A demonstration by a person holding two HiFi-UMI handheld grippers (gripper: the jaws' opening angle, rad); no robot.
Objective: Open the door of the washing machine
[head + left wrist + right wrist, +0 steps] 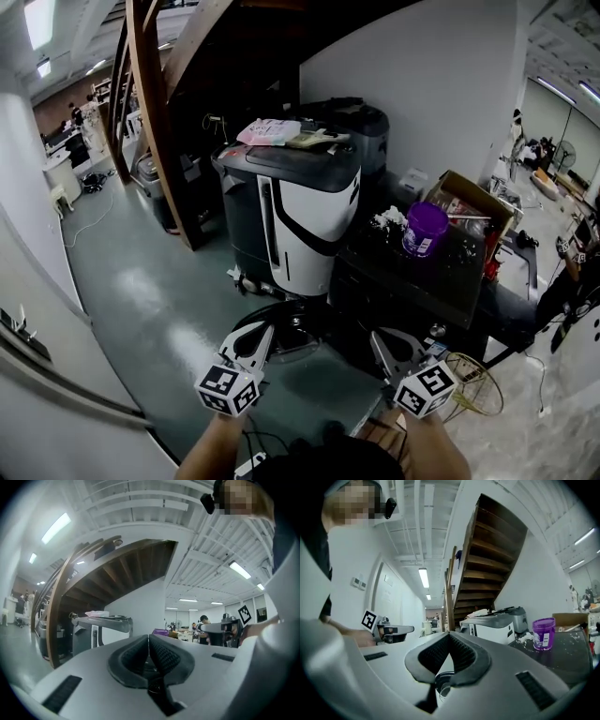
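Observation:
The washing machine [309, 220] is a white and black unit with a dark lid, standing against the wall at the middle of the head view; papers lie on its lid. It also shows in the left gripper view [101, 629] and the right gripper view [494, 627], some way ahead. My left gripper [263, 334] and right gripper [379, 337] are held low in front of me, side by side, both apart from the machine. Each has its jaws shut with nothing between them, as at the left gripper [149, 637] and the right gripper [449, 635].
A black table [412, 277] right of the machine carries a purple tub [426, 228] and a cardboard box [473, 195]. A wooden staircase [155, 112] rises at the left. A dark round object [291, 328] sits on the floor near my grippers. A racket [473, 384] lies at the right.

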